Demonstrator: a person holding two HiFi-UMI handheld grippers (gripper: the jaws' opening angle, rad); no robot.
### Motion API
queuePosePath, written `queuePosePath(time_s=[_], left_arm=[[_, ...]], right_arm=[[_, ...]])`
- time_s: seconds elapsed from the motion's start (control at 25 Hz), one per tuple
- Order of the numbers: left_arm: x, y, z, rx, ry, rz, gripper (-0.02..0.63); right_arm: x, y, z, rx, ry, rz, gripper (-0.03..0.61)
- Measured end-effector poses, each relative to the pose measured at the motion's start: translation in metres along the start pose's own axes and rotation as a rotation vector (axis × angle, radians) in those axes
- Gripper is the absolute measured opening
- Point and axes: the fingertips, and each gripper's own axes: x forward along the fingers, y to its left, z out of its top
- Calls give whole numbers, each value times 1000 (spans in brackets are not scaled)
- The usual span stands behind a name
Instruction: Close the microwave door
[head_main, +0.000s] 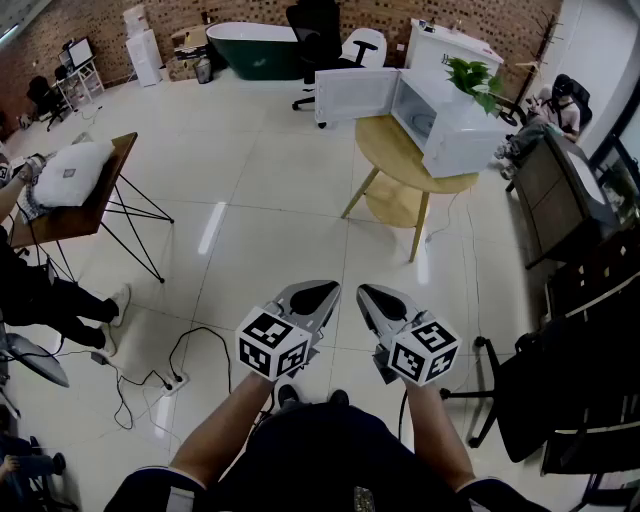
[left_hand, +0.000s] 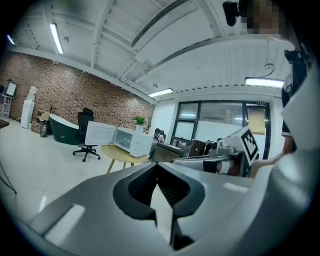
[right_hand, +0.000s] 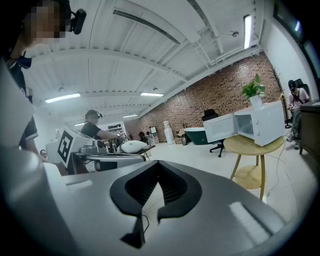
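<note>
A white microwave (head_main: 452, 125) stands on a round wooden table (head_main: 392, 150) far ahead. Its door (head_main: 357, 95) hangs wide open to the left, showing the cavity. In the left gripper view the microwave (left_hand: 131, 141) is small and distant with its door (left_hand: 100, 133) open; the right gripper view shows the same microwave (right_hand: 267, 122) at right, door (right_hand: 219, 128) open. My left gripper (head_main: 322, 291) and right gripper (head_main: 368, 294) are held close to my body, side by side, both shut and empty, far from the microwave.
A potted plant (head_main: 474, 80) sits on the microwave. A desk (head_main: 85, 200) with a white cushion (head_main: 68, 172) stands at left, cables (head_main: 160, 375) on the floor. Black chairs (head_main: 560, 390) and a dark desk (head_main: 560, 195) line the right. An office chair (head_main: 318, 45) and green bathtub (head_main: 252, 48) are behind.
</note>
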Motion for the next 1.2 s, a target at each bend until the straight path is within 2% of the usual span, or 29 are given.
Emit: queuePosePath(time_s=[0.28, 0.88, 1.2], left_arm=[[5, 4, 25, 50, -38, -6, 12], [4, 9, 123, 186, -177, -18, 12], [8, 3, 138, 206, -190, -22, 12]], right_arm=[[4, -1, 28, -59, -40, 2, 2], [9, 5, 116, -230, -167, 12, 2], [8, 2, 129, -251, -185, 29, 2]])
